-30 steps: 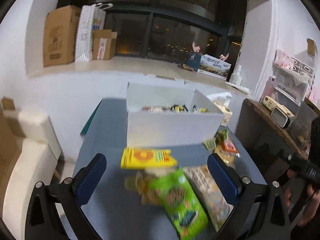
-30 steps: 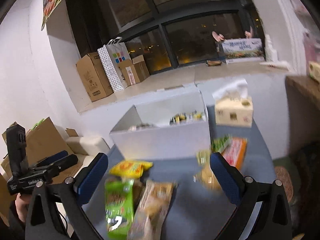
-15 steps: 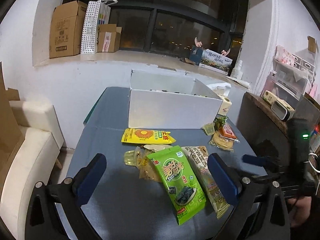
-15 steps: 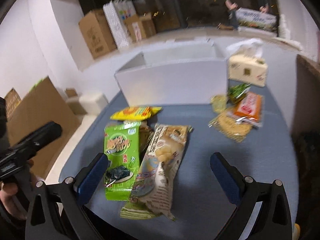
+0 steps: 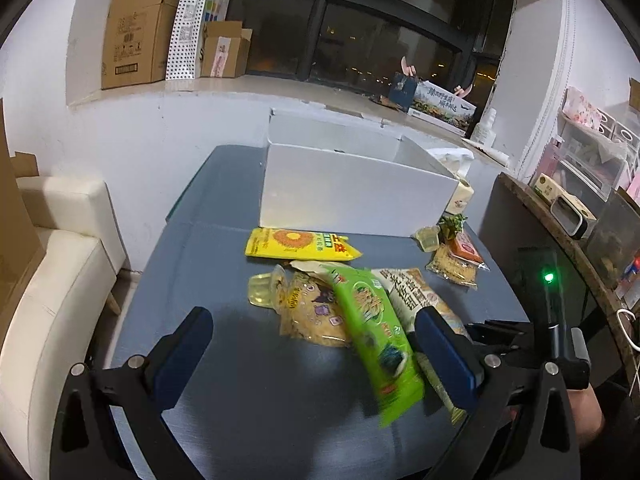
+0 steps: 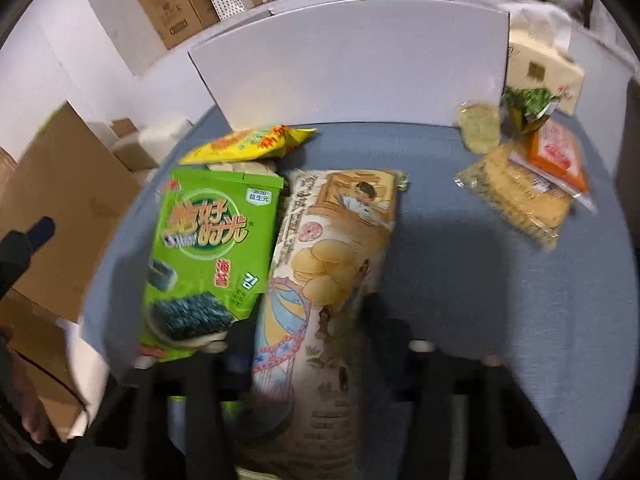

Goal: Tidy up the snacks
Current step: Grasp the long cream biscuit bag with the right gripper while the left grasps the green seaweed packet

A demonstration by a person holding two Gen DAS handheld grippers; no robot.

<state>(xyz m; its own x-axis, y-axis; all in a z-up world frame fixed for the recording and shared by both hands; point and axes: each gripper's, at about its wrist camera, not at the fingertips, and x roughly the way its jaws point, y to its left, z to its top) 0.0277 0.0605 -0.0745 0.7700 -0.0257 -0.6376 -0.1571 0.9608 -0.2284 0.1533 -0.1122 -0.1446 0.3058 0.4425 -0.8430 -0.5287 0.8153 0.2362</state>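
Snack packs lie on a grey-blue table in front of a white box. A green seaweed pack lies beside a long beige cracker pack, with a yellow pack behind them. My left gripper is open above the table's near side, with no pack between its fingers. My right gripper is low over the near end of the beige cracker pack, its fingers on either side of it. Blur hides whether they press on it. The white box also shows in the right wrist view.
More small snacks lie at the table's right, by a tissue box. A white sofa stands left of the table. A dark side counter runs along the right. Cardboard boxes sit on the window ledge.
My right gripper has dropped down and forward onto the beige cracker pack, and its fingers have come closer together. My left gripper has moved slightly closer to the packs and stays open.
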